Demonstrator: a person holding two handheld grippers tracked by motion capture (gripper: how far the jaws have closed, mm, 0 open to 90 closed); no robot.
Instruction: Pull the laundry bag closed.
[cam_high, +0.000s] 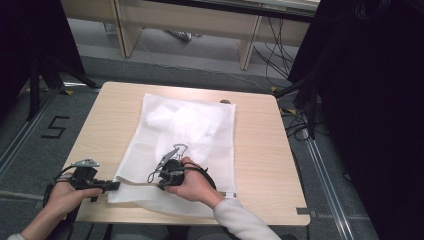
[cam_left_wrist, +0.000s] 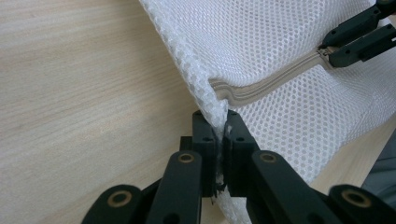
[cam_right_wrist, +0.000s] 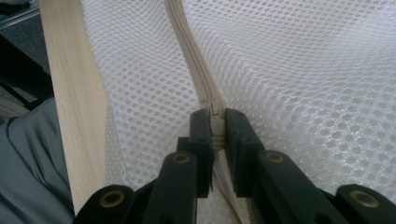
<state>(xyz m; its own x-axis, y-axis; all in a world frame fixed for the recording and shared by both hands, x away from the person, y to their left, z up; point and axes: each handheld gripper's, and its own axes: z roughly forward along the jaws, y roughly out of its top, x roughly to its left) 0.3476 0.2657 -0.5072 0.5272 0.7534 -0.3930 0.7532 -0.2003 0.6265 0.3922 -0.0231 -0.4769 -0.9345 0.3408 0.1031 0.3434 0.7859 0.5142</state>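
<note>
A white mesh laundry bag (cam_high: 185, 135) lies flat on the wooden table (cam_high: 260, 140), with something white inside its far half. Its beige zipper (cam_left_wrist: 275, 79) runs along the near edge. My left gripper (cam_high: 116, 186) is shut on the bag's near-left corner (cam_left_wrist: 217, 116), pinching the mesh between its jaws. My right gripper (cam_high: 161, 183) is shut on the zipper pull (cam_right_wrist: 215, 122), a little to the right along the zipper. In the left gripper view the right gripper's jaws (cam_left_wrist: 357, 39) show at the upper right, clamped on the zipper end.
The near table edge (cam_right_wrist: 70, 93) runs just beside the bag, with the person's grey-clad lap below it. Bare wood (cam_left_wrist: 84, 93) lies left of the bag. Dark stands and cables surround the table on the floor.
</note>
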